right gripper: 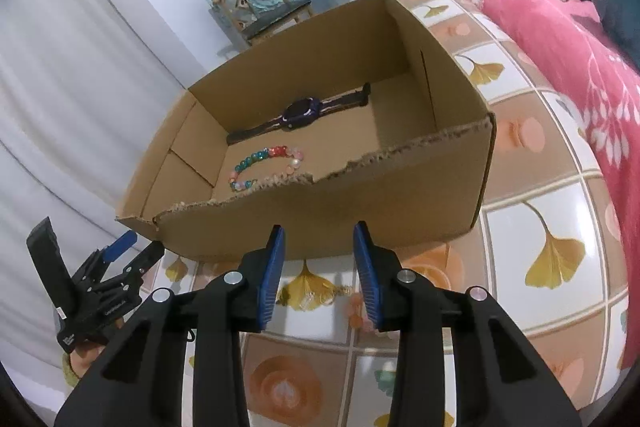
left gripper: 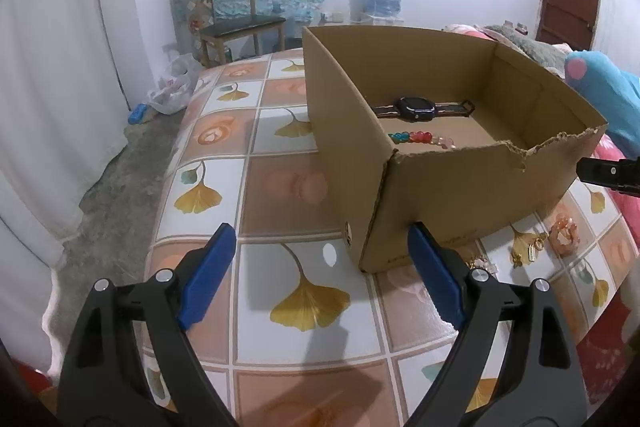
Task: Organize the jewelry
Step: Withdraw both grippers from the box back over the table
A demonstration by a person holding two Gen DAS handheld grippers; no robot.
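Jewelry still loose lies nearest: a gold chain (right gripper: 320, 297) and a pink piece (right gripper: 358, 311) on the table (right gripper: 540, 211), just below the right gripper (right gripper: 318, 273), whose jaws stand narrow with nothing pressed between the pads. The left gripper (left gripper: 320, 271) hangs wide and empty over bare cloth at the box's near corner. Past them the box (right gripper: 360, 211) holds a bead bracelet (right gripper: 266, 165) at its front and a watch (right gripper: 298, 115) at twelve o'clock behind it. Likely trouble: the thin chain could slip from the pads or snag on the box's torn front rim, and a low carry could nudge the light box. Open table runs at three o'clock of the box; the bed (right gripper: 560, 39) bounds that side.
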